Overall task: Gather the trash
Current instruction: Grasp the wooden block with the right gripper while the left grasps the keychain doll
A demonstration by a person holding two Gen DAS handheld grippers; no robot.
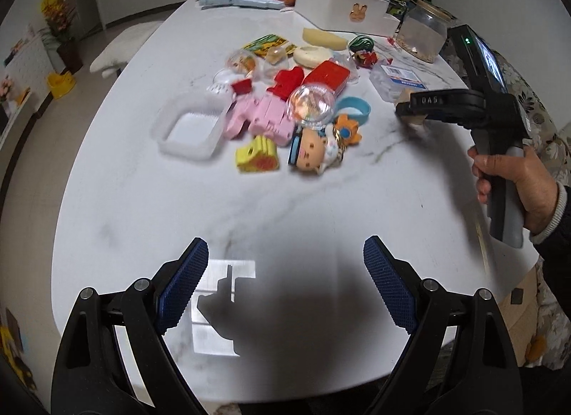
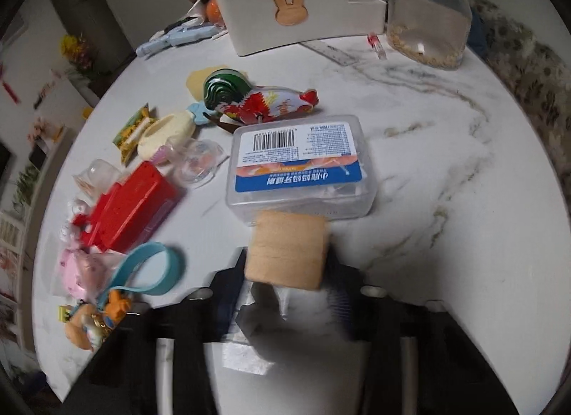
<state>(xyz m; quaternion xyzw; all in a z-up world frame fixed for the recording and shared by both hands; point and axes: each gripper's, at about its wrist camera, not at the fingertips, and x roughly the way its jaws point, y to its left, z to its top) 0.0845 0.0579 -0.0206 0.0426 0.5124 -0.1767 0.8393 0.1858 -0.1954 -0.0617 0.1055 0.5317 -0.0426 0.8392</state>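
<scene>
We find the left gripper (image 1: 285,290) spread wide over bare marble table (image 1: 249,208), grasping nothing. The right gripper (image 2: 285,293) is clenched on a tan cardboard piece (image 2: 287,249), the trash, raised just before a clear plastic box (image 2: 299,168) bearing a barcode and blue Chinese label. "DAS" reads on the right gripper's finger (image 1: 430,101). Farther back stands a white container (image 2: 299,11) with a rabbit emblem.

White marble-look table (image 1: 150,208) with grey veining extends ahead of the tongs, its surface reflecting a bright rectangular light patch just ahead of the tongs. Left of the tongs: pale floor (image 1: 32,151), yellow flowers in a dark pot (image 1: 59,22) and a white padded stool (image 1: 121,47) against white walls. Right of the tongs, floral-patterned upholstery (image 1: 546,129) borders the table edge.
</scene>
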